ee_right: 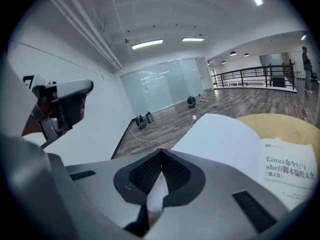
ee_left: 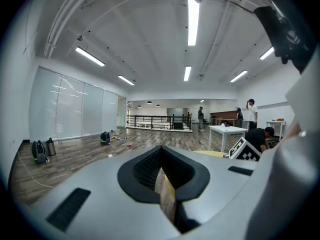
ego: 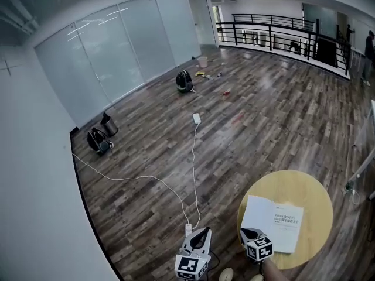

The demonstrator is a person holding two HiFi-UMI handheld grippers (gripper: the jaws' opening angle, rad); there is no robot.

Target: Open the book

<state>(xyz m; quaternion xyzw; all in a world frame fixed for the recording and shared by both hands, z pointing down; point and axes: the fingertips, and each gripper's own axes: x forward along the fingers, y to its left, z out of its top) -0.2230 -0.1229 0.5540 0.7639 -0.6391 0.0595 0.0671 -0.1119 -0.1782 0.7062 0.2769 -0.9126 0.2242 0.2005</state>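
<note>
Book (ego: pixel 275 224) lies open on the table (ego: pixel 316 192) — cover (ego: pixel 256 213) turned back, title page showing. Right gripper (ego: pixel 250 235) looks pinched shut on the cover's corner, left gripper (ego: pixel 201 234) closed, empty — only release remains

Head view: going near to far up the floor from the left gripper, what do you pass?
left gripper → white adapter on the cable → black rounded object → pale bucket → black railing

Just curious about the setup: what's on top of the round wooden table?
An open white book, title page showing, its left leaf in the right gripper. The tabletop beneath it is hidden.
</note>
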